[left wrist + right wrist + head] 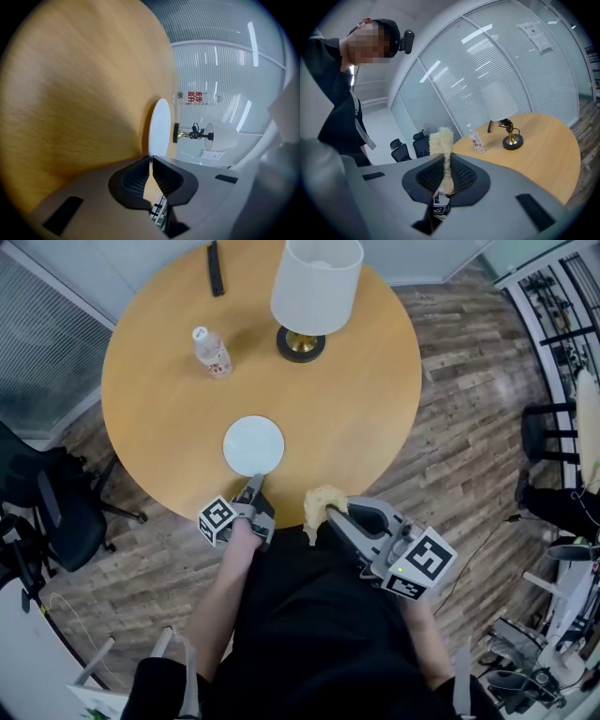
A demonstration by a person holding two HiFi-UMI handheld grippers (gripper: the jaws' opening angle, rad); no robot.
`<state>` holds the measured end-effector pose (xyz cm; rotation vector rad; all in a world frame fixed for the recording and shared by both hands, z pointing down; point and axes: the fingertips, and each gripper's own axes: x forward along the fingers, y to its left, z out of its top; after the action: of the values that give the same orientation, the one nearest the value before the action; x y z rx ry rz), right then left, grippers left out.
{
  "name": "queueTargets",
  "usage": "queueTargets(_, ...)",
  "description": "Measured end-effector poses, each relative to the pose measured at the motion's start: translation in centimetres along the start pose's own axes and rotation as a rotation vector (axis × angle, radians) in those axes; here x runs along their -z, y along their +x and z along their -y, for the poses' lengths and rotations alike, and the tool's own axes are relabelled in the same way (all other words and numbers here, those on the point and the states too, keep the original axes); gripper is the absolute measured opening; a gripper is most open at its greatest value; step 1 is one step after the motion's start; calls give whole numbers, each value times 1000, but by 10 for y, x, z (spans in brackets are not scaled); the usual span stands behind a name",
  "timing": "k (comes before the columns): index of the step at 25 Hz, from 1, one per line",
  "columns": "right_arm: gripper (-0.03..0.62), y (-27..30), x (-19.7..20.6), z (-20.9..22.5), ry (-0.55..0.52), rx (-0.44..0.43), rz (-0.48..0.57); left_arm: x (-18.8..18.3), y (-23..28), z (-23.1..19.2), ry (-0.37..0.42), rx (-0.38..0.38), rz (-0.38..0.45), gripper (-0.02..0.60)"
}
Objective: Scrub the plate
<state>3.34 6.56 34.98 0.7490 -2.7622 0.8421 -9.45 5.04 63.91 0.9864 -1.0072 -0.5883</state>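
A round white plate [253, 444] lies on the round wooden table [356, 418] near its front edge. My left gripper [253, 486] reaches over that edge, and its jaws stand almost together with their tips pinching the plate's near rim. In the left gripper view the plate [159, 126] begins right at the tips of the left gripper [151, 159]. My right gripper [328, 512] hovers off the table's front edge to the right of the plate, shut on a pale yellow fibrous sponge [322, 501]. In the right gripper view the sponge [440, 140] sticks up out of the right gripper [445, 159].
A table lamp [314, 287] with a white shade stands at the back of the table. A small water bottle [212, 352] stands left of it, and a black remote [216, 268] lies at the far edge. A black office chair [47, 493] is on the floor at the left.
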Motion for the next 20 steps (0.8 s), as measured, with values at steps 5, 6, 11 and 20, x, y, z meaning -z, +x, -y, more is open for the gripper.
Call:
queueTargets(5,29,3,-1,8,1,5,-16,-7,-1,1,-27,52,23,26)
queueTargets(6,29,3,-1,10,0,7,-15,-8,-1,2,-22,62,24,25)
queueTargets(11,29,6,8,17,12,8,-37,-6,1,5,25,77,-16,21)
queueTargets(20,29,17,25,29,11,9,-85,8,5,4,83,60,-166,18)
